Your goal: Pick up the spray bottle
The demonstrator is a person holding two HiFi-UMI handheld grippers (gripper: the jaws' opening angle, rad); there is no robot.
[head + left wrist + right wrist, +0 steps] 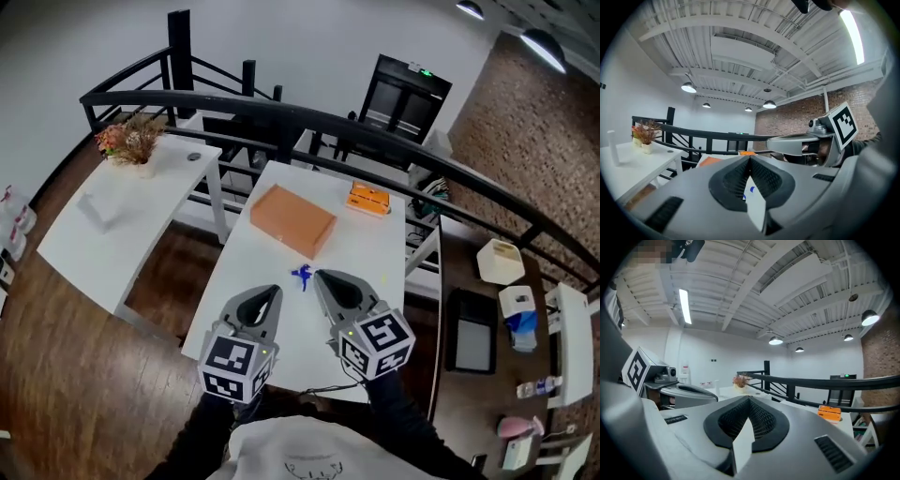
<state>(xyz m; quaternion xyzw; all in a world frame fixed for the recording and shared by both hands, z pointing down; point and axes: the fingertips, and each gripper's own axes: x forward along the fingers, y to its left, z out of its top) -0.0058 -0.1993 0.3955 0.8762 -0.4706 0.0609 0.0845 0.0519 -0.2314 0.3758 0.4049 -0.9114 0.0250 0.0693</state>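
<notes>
1. Both tools hover side by side over the near end of the white table [375, 248]. The left gripper [272, 292] and right gripper [321, 276] each have their jaws pressed together with nothing between.
2. A small blue item [302, 275] lies just ahead of the tips, and an orange box [292, 220] sits beyond it.
3. The likely spray bottle [518, 428] is pink, low at far right, off the table and well apart from both grippers. It is too small to confirm.

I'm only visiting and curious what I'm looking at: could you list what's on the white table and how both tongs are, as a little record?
Surface: white table
On it: brown box, small orange box, small blue thing
Left tongs: shut, empty, over the table's near end
Right tongs: shut, empty, beside the left one
</notes>
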